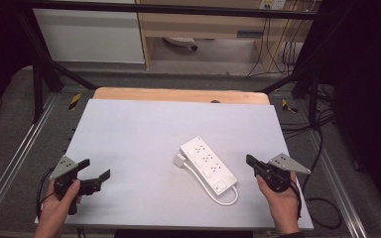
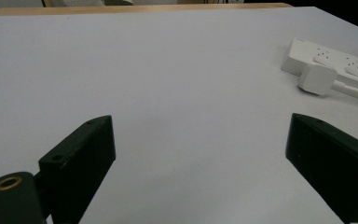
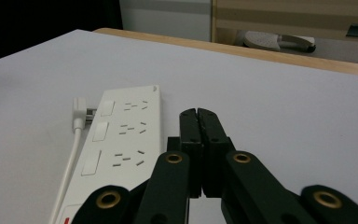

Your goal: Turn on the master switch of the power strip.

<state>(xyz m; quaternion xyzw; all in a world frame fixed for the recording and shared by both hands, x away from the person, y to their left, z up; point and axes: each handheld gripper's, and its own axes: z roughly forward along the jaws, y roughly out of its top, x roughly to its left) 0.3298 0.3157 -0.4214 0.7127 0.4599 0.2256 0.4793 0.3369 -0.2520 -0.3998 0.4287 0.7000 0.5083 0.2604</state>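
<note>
The white power strip lay on the desk, long axis slanting from far-left to near-right, its plug just beside its left edge. The right hand-held gripper, jaws pressed together, sat just right of the strip and nearer it. The left hand-held gripper, jaws spread, sat well to the strip's left.

Power strip cut off at right frame edge in left gripper view; its near end cropped at the bottom in right gripper view.
</note>
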